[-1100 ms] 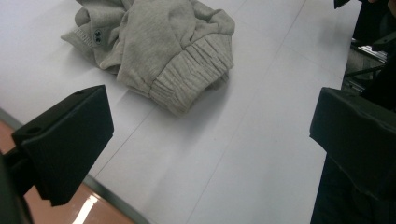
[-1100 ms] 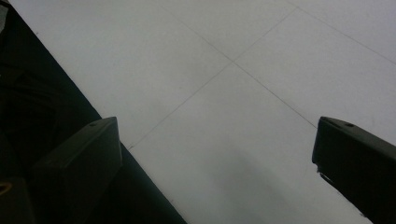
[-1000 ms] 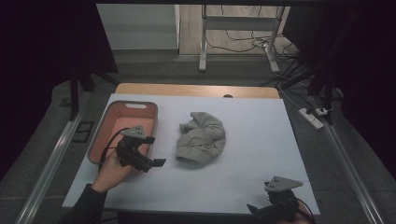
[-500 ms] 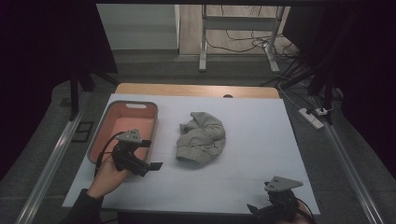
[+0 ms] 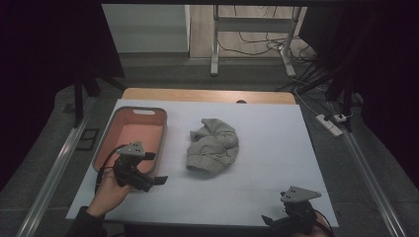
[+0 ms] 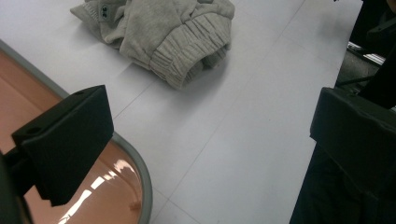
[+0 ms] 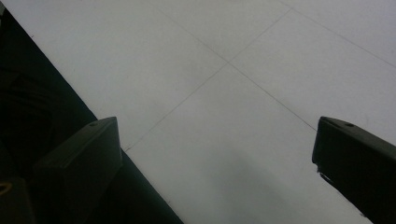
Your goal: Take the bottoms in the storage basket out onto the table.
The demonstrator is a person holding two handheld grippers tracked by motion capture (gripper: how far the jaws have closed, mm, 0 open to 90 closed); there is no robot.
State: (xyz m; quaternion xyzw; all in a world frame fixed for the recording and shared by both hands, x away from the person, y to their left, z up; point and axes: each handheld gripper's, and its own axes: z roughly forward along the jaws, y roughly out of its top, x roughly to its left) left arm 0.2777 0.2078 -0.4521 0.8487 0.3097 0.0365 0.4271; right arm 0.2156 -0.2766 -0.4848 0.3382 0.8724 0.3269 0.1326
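Observation:
A crumpled grey garment (image 5: 213,146) with a ribbed cuff lies in the middle of the white table (image 5: 267,138). In the left gripper view the garment (image 6: 173,32) is ahead, beyond the jaws and apart from them. My left gripper (image 5: 154,168) is held in a hand at the near right corner of a salmon-coloured basket (image 5: 133,136). It is open, with nothing between its jaws. My right gripper (image 5: 276,221) sits at the table's front right edge, open and empty over bare table.
The basket's grey rim (image 6: 137,172) curves just below my left gripper (image 6: 210,140). The table's front edge (image 7: 107,135) runs close beside my right gripper (image 7: 215,158). Cables and a power strip (image 5: 330,124) lie on the floor beyond the table.
My left gripper has drawn back a little toward the near edge of the table and to the left. The right gripper and the garment have not moved.

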